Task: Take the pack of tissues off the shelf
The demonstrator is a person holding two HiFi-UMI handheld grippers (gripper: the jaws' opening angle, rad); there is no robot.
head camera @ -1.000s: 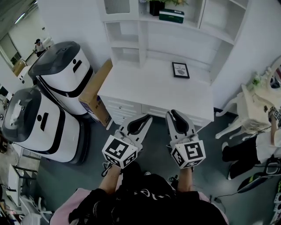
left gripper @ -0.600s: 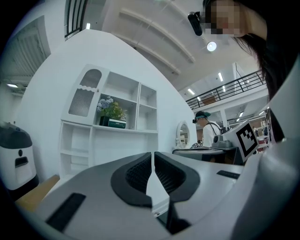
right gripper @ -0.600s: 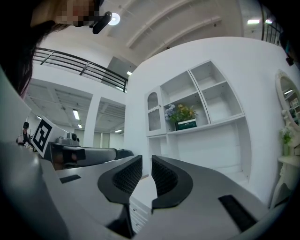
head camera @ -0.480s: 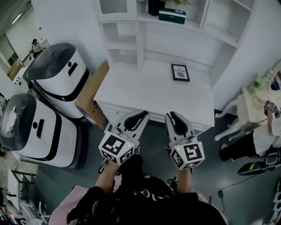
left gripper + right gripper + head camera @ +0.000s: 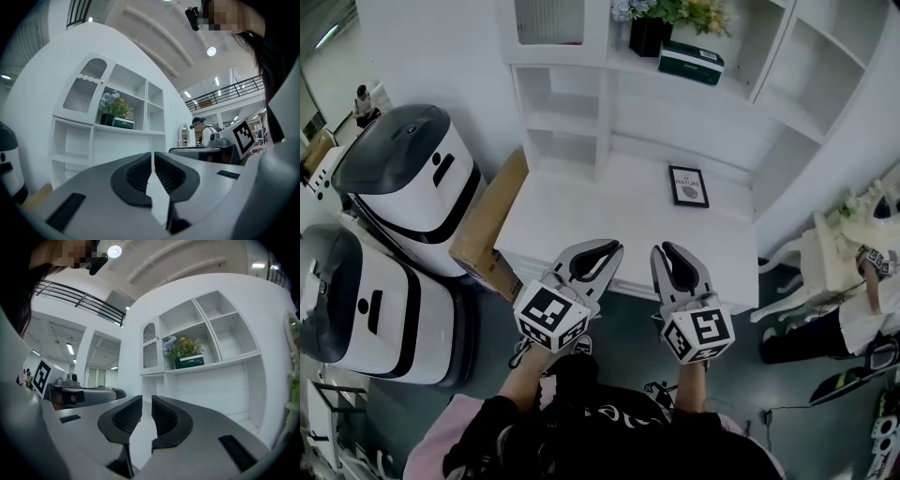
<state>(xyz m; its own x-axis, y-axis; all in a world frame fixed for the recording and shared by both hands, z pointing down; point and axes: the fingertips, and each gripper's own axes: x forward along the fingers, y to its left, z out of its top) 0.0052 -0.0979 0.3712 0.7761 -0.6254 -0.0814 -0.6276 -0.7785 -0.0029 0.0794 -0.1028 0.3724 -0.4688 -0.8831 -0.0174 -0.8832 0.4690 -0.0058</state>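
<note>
The pack of tissues (image 5: 691, 62) is a dark green box on the upper shelf of the white shelf unit (image 5: 581, 112), next to a black pot of flowers (image 5: 650, 36). It also shows in the left gripper view (image 5: 123, 123) and the right gripper view (image 5: 190, 361), far off. My left gripper (image 5: 615, 249) and right gripper (image 5: 660, 252) hang side by side over the desk's near edge, well short of the shelf. Both are shut with nothing between the pads, as the left gripper (image 5: 153, 157) and right gripper (image 5: 146, 401) views show.
A white desk (image 5: 581, 216) carries a small framed picture (image 5: 688, 186). Two large white-and-black machines (image 5: 403, 178) and a cardboard box (image 5: 487, 225) stand at the left. A small white table (image 5: 830, 244) and a seated person (image 5: 853, 319) are at the right.
The view has shifted towards the shelf unit, so the tissue pack and flowers show fuller and lower in the picture. Both grippers stay shut, side by side, slightly higher in the frame.
</note>
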